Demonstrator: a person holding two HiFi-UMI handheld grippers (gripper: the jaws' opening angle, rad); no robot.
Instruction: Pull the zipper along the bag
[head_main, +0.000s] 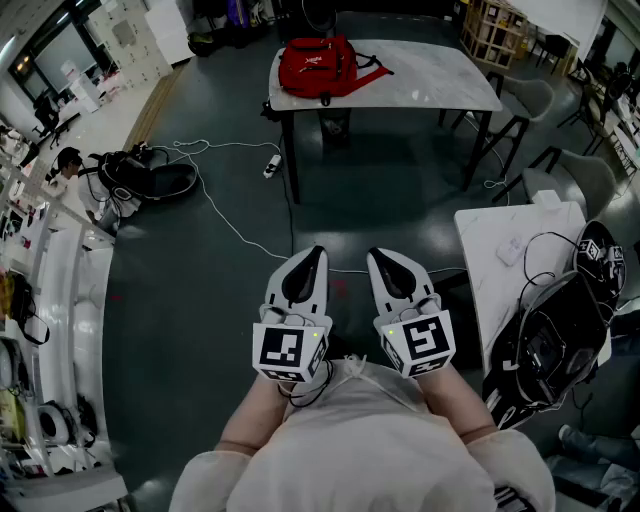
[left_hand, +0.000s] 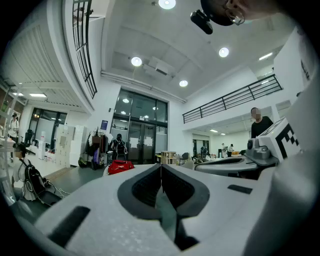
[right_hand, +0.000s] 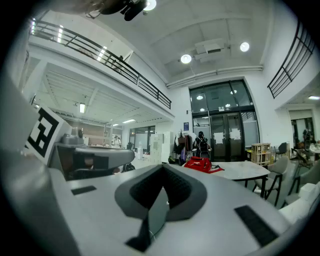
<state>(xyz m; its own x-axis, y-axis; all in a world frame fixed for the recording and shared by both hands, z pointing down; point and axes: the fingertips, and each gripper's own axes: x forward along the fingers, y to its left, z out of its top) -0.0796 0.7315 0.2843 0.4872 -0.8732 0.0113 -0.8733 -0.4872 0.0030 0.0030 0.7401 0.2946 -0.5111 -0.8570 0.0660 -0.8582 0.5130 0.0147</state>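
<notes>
A red bag (head_main: 322, 66) lies on the left end of a white marble-topped table (head_main: 430, 82) far ahead, seen in the head view. The same red bag (left_hand: 120, 166) shows small in the left gripper view, and the red bag (right_hand: 201, 164) rests on the table (right_hand: 245, 171) in the right gripper view. My left gripper (head_main: 311, 254) and right gripper (head_main: 378, 257) are held side by side close to my body, well short of the table. Both have their jaws shut with nothing between them. The bag's zipper is too small to make out.
A dark floor with a white cable (head_main: 225, 215) and a power strip (head_main: 271, 166) lies between me and the table. Chairs (head_main: 530, 100) stand at the table's right. A second white table (head_main: 515, 262) with black gear (head_main: 550, 345) is at my right. A black bag (head_main: 140, 176) lies on the floor to the left.
</notes>
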